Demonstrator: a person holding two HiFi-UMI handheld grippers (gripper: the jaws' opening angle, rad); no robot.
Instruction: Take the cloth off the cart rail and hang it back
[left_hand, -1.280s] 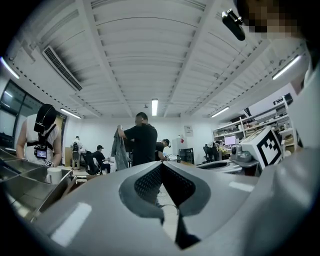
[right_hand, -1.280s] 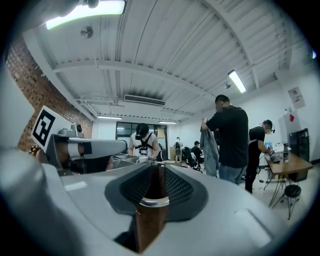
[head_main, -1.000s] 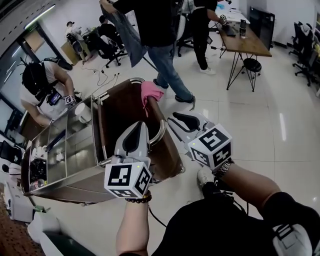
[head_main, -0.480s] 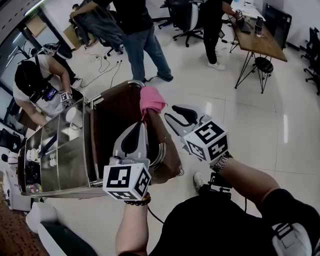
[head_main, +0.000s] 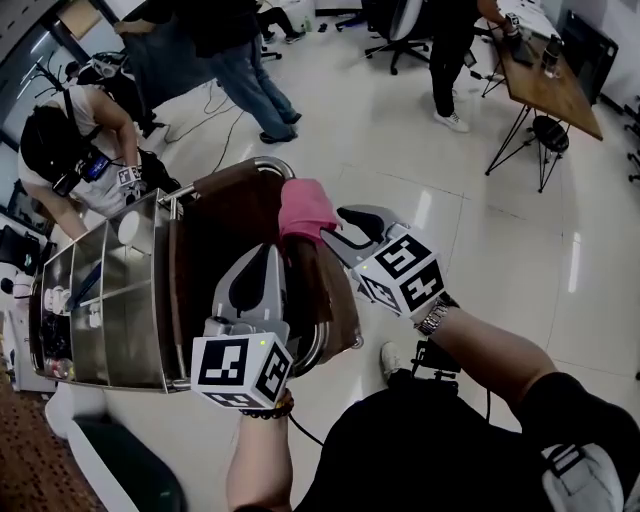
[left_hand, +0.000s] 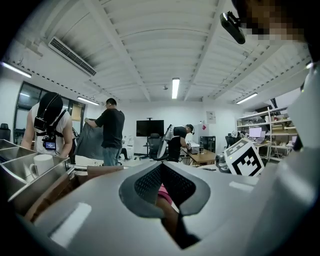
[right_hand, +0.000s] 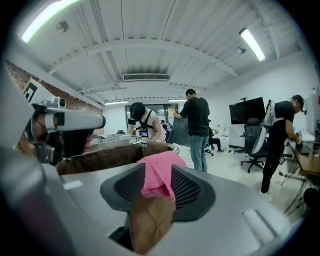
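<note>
A pink cloth (head_main: 305, 208) hangs over the chrome rail (head_main: 262, 164) of a steel cart (head_main: 110, 300), on the edge of a brown bag (head_main: 225, 240) that lines the cart's end. My right gripper (head_main: 336, 230) is at the cloth and its jaws are opening. In the right gripper view the cloth (right_hand: 159, 177) lies between the wide-set pads, which do not press on it. My left gripper (head_main: 263, 258) hovers over the bag nearer to me, with its tips together and nothing in them. In the left gripper view a bit of pink (left_hand: 165, 192) shows behind the jaws.
The cart's steel trays hold a white mug (head_main: 135, 228) and small items. A person with a backpack (head_main: 60, 150) bends over the cart's far side. Other people stand beyond it. A wooden desk (head_main: 555, 85) is at the far right, and a white bin (head_main: 110, 470) at the bottom left.
My right gripper has moved left from beside the cart up to the pink cloth, and its jaws now stand around it. The left gripper has stayed over the bag. The standing person has walked off to the left.
</note>
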